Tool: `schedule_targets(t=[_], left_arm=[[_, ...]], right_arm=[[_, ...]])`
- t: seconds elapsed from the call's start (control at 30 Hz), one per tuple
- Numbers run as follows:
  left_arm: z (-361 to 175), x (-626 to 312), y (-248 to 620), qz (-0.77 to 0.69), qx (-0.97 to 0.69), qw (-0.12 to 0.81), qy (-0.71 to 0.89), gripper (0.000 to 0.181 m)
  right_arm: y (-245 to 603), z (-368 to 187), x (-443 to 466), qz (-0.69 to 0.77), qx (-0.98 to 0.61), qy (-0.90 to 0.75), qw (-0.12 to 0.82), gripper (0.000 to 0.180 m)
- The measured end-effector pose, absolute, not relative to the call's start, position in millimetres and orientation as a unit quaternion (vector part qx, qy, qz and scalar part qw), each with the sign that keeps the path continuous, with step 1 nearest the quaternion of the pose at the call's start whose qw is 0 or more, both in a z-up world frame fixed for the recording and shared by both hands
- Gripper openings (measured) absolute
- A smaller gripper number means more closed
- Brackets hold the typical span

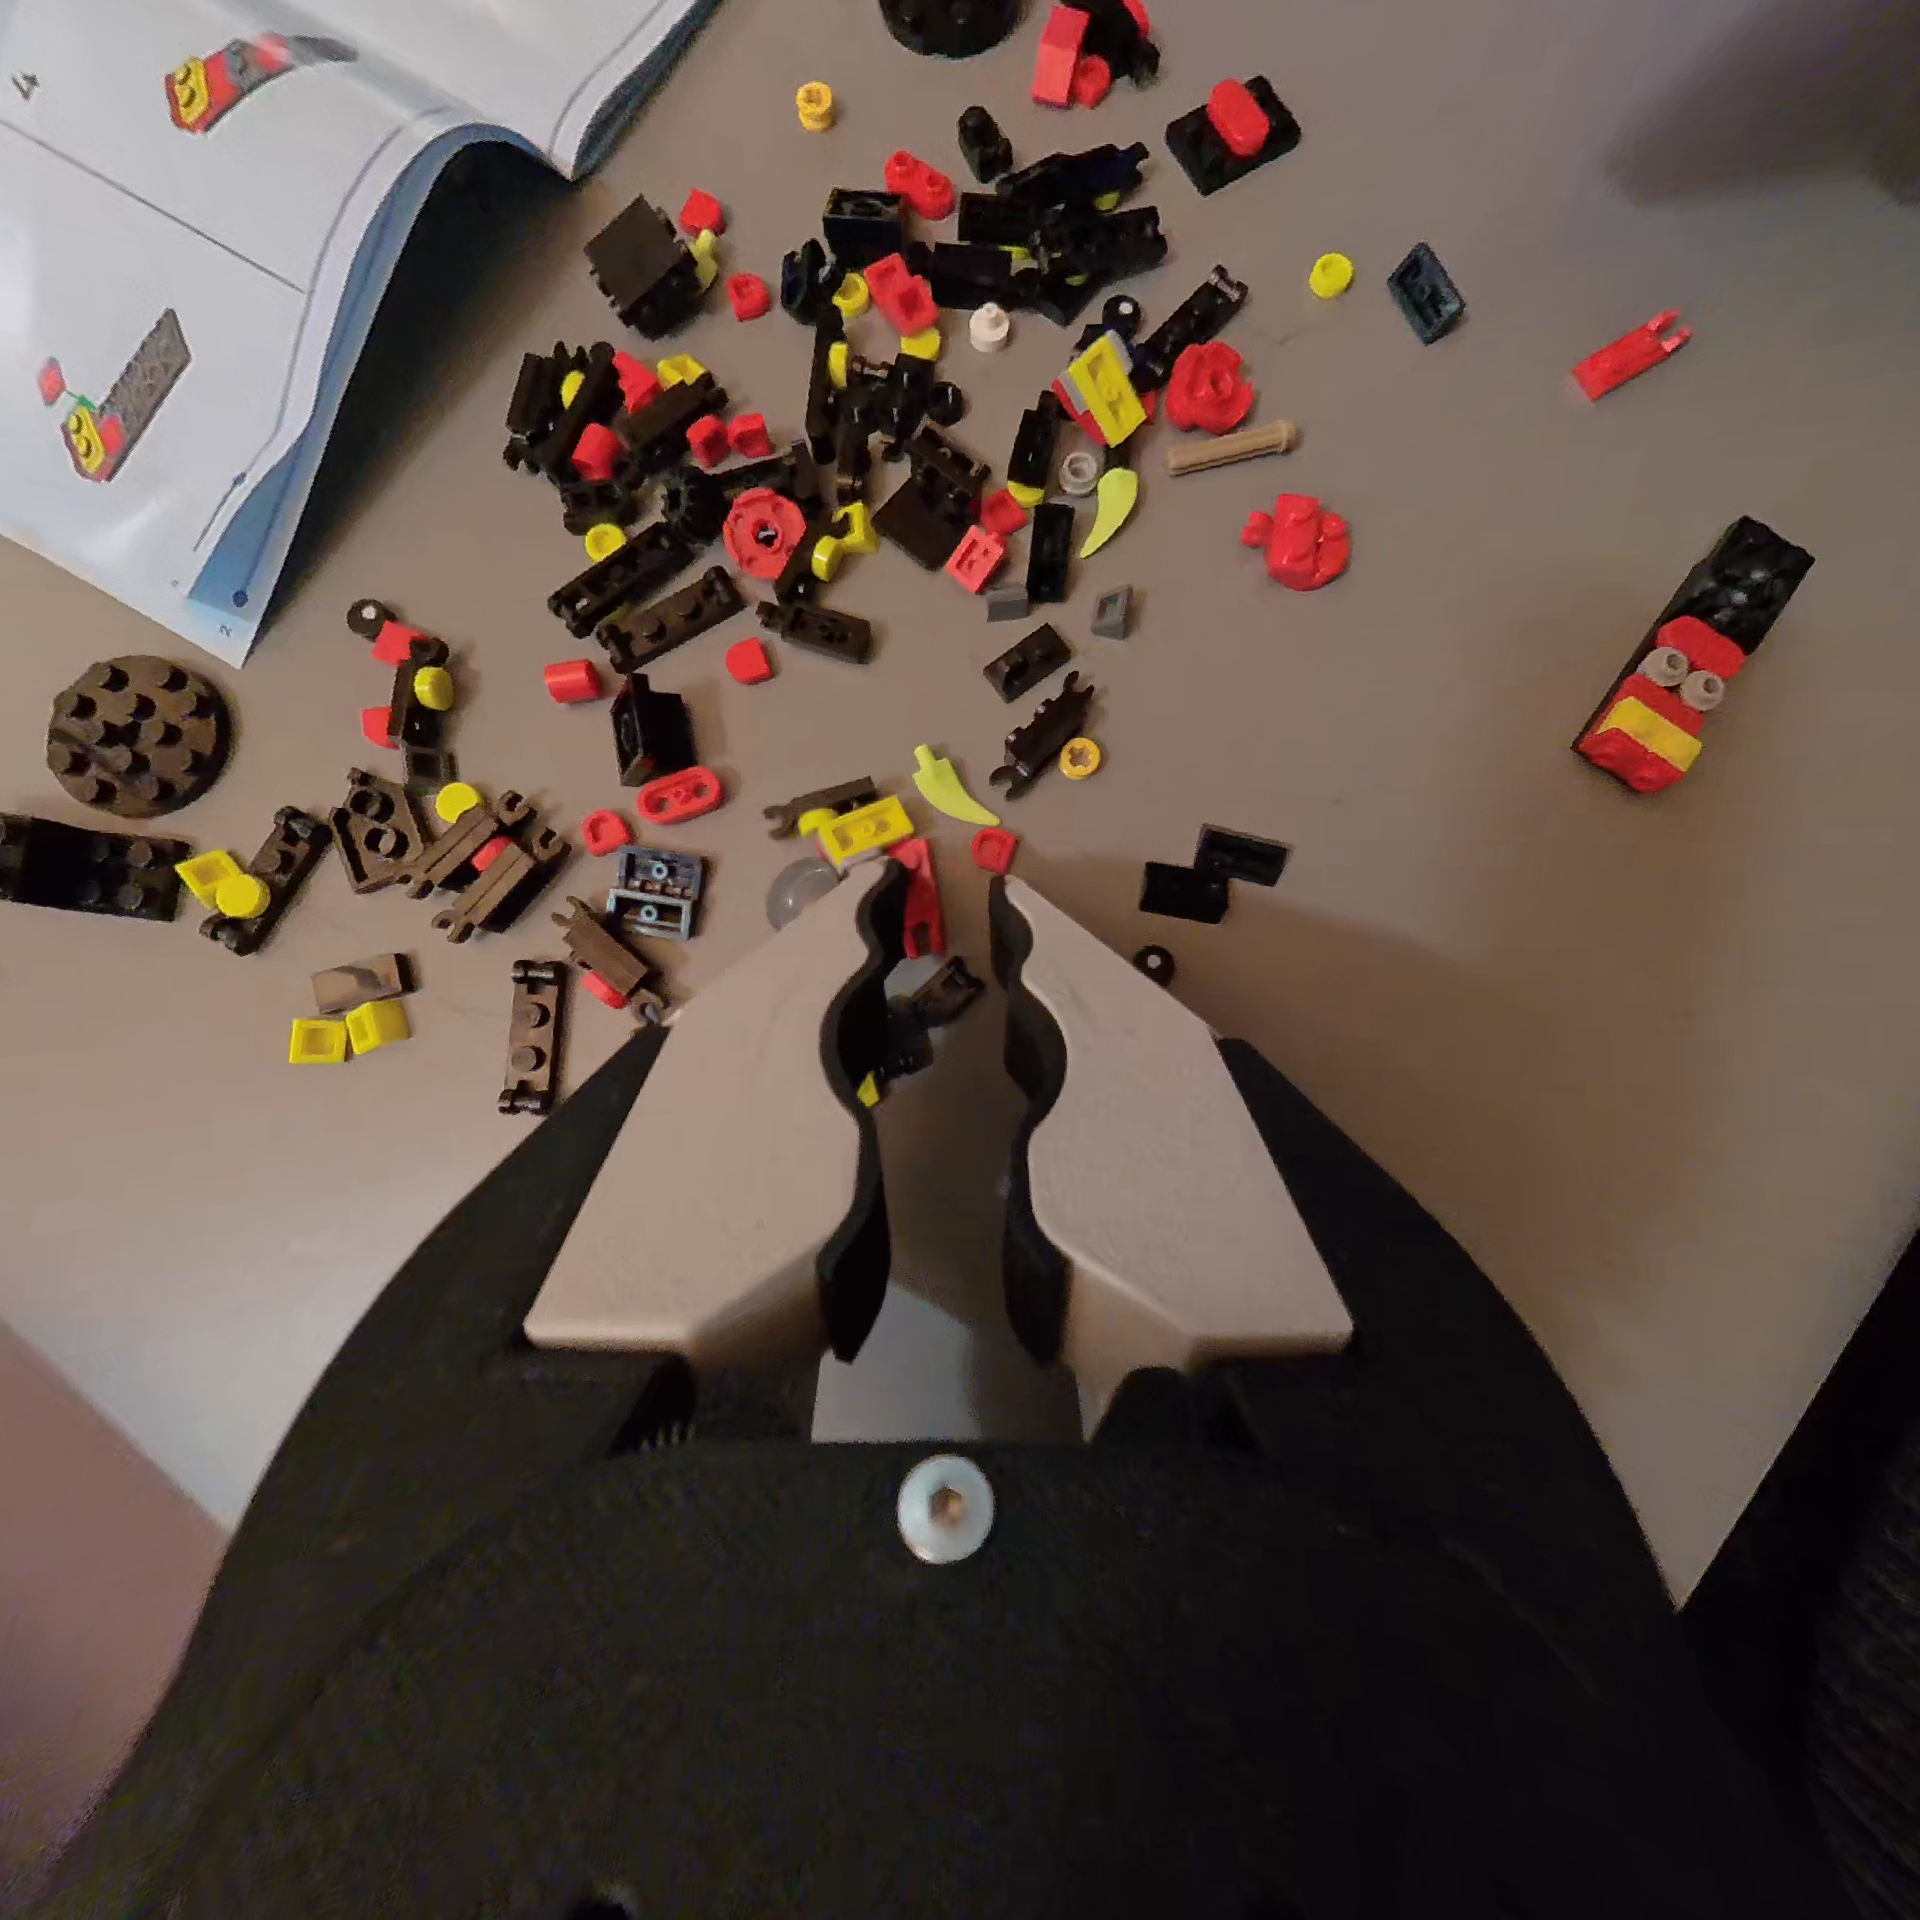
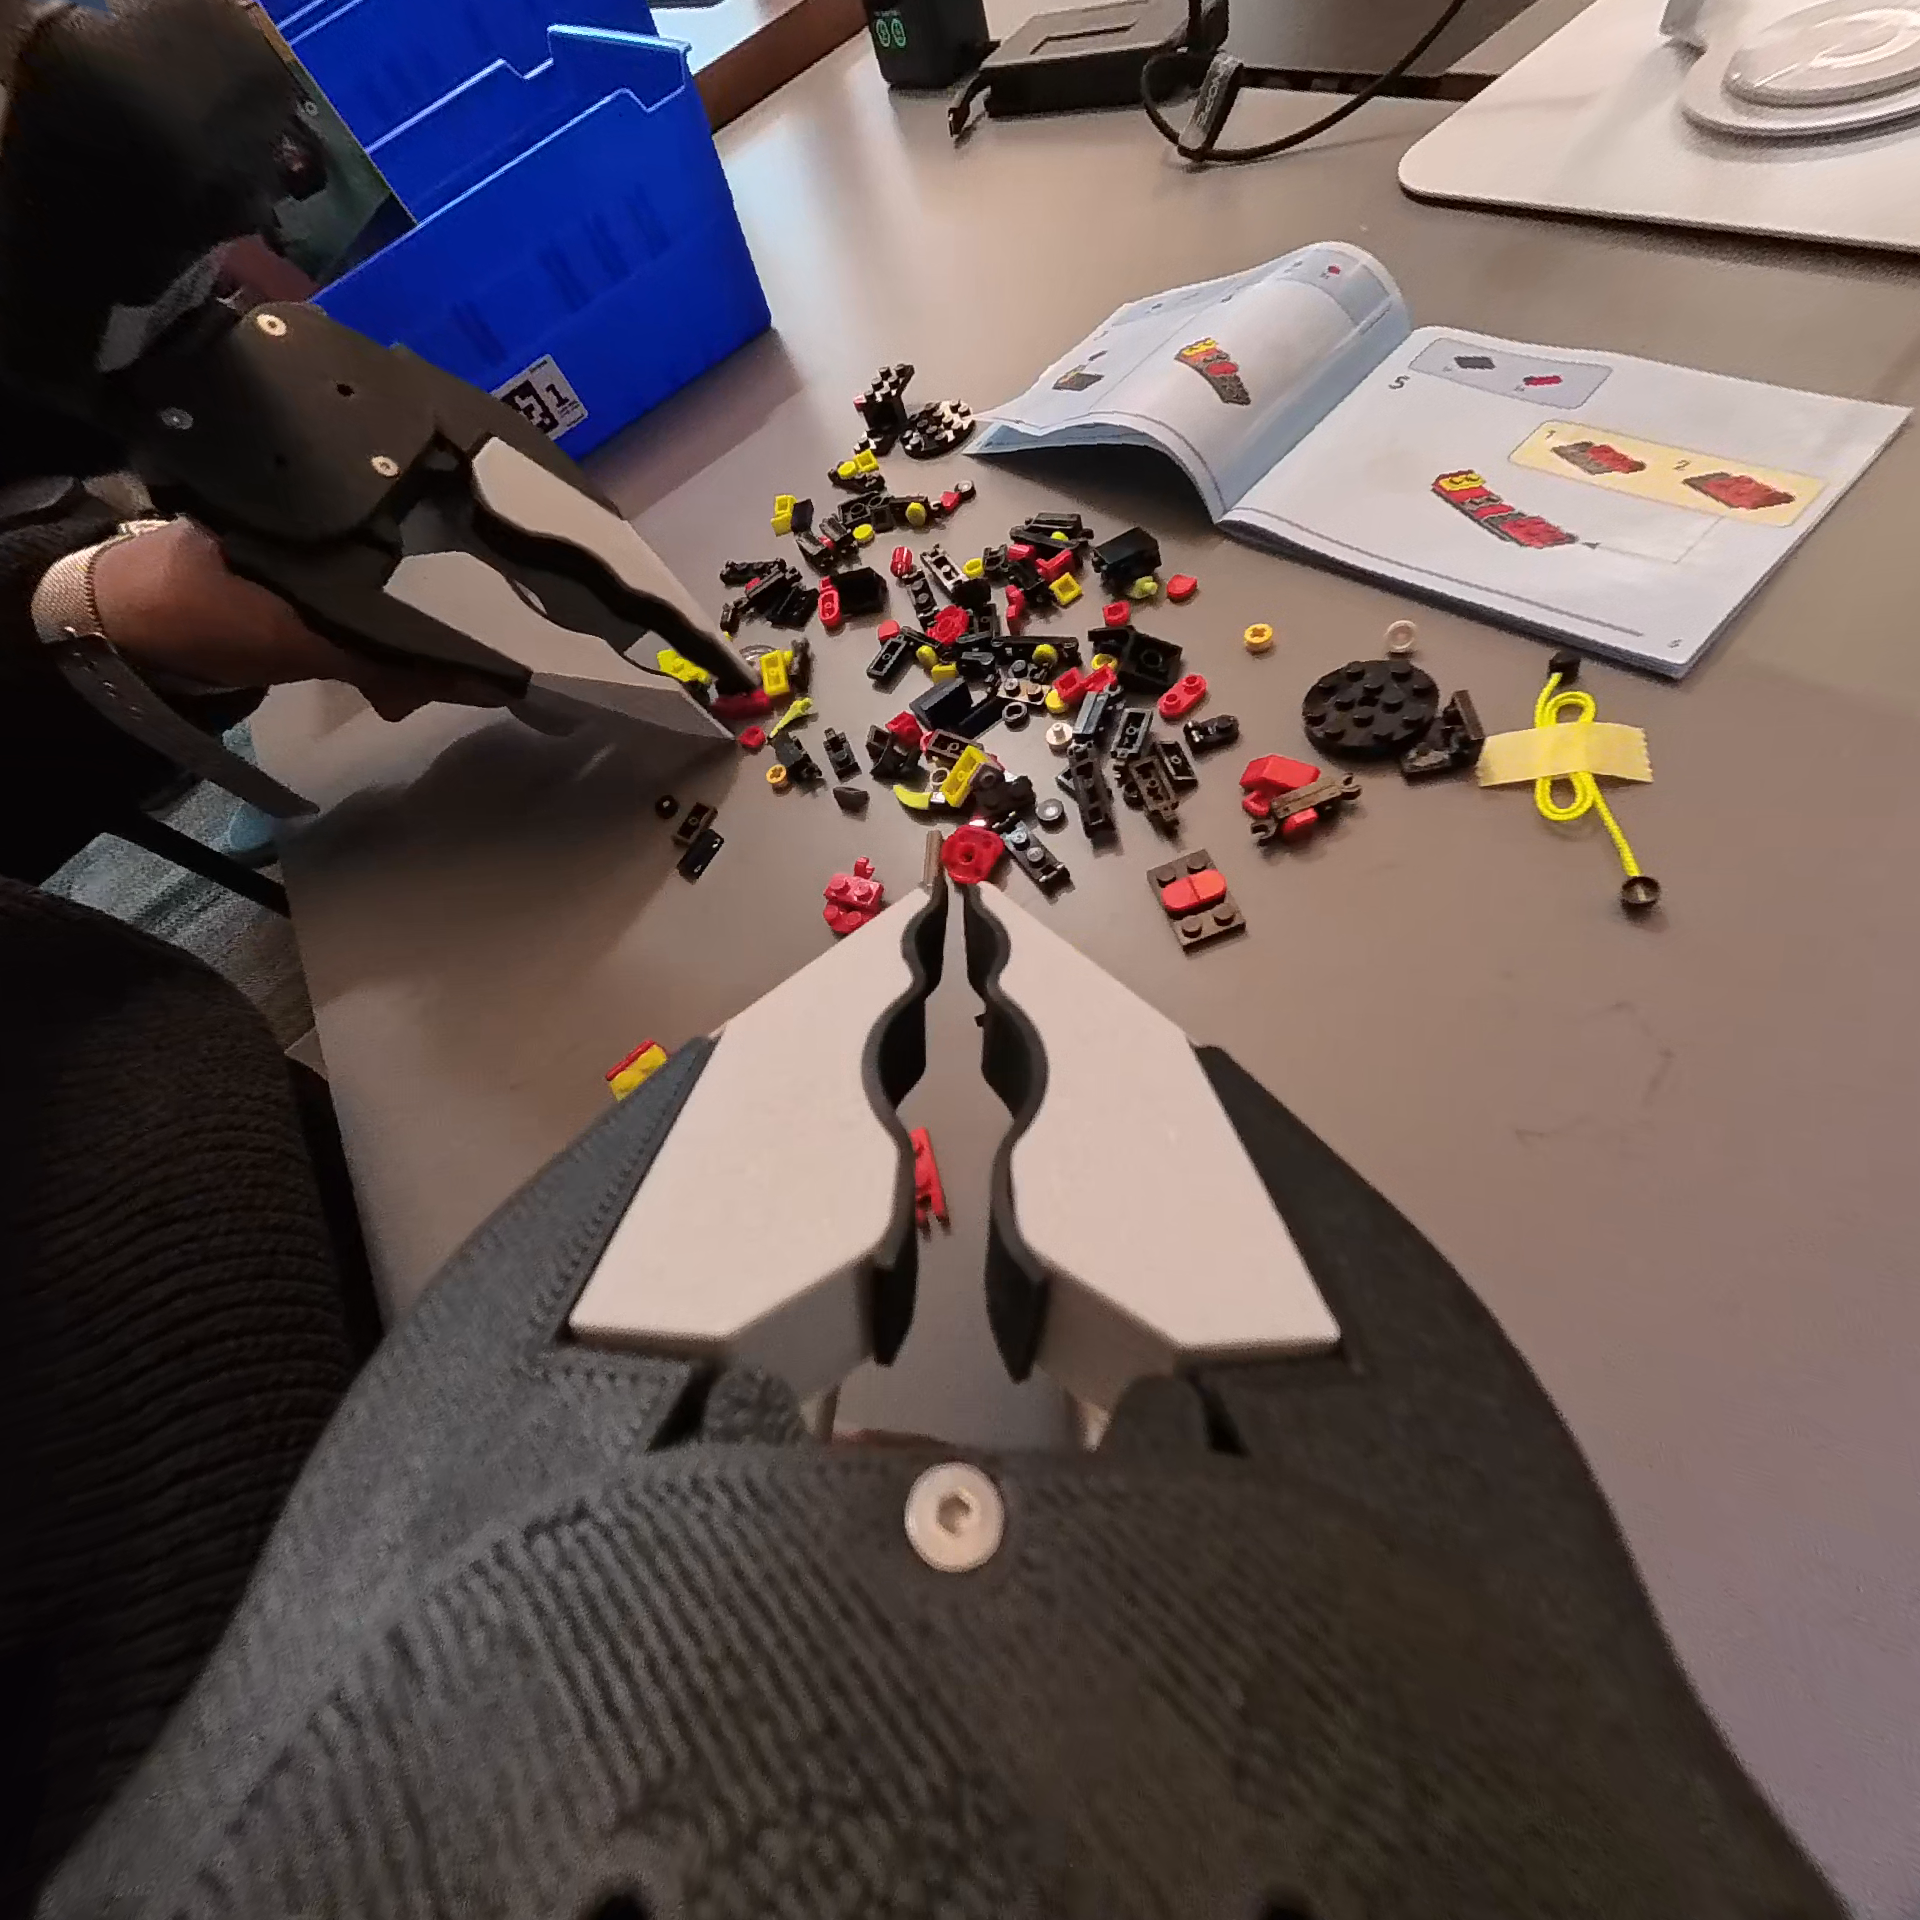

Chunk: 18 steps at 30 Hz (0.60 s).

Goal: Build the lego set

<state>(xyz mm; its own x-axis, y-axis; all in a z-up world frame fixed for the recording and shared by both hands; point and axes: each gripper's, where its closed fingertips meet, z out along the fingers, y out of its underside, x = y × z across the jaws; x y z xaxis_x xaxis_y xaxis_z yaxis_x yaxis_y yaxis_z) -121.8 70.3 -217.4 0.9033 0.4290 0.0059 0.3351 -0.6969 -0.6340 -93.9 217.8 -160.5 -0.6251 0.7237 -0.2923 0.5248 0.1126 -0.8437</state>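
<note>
Loose black, red and yellow lego pieces lie scattered on the grey table. My left gripper is low over the near edge of the pile, its jaws a little apart around a small red clip piece. The piece touches the left finger, with a gap to the right one. The left gripper also shows in the right wrist view. My right gripper is almost closed and empty, above a tan pin and a red round piece. A part-built red, yellow and black assembly lies apart at the right.
The open instruction booklet lies behind the pile. A blue bin stands at the back left. A black round plate and a taped yellow cord lie to the right. A white stand and cables are at the back. Measured from the fingertips, the black round plate is 12 centimeters or so from the right gripper and 20 centimeters from the left.
</note>
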Motion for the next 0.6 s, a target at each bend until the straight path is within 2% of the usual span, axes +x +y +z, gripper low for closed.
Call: schedule_targets(t=[0.1,0.37,0.6], left_arm=[[-218,-123,69,0.072,-0.918,0.325,-0.215,0.016],[-215,-121,72,0.081,-0.919,0.330,-0.200,0.006],[-186,-110,92,0.089,-0.897,0.405,-0.151,0.006]], right_arm=[[217,-161,-94,0.514,-0.421,-0.741,0.096,0.001],[218,-161,-94,0.512,-0.420,-0.742,0.100,0.001],[210,-156,-91,0.526,-0.406,-0.741,0.094,0.003]])
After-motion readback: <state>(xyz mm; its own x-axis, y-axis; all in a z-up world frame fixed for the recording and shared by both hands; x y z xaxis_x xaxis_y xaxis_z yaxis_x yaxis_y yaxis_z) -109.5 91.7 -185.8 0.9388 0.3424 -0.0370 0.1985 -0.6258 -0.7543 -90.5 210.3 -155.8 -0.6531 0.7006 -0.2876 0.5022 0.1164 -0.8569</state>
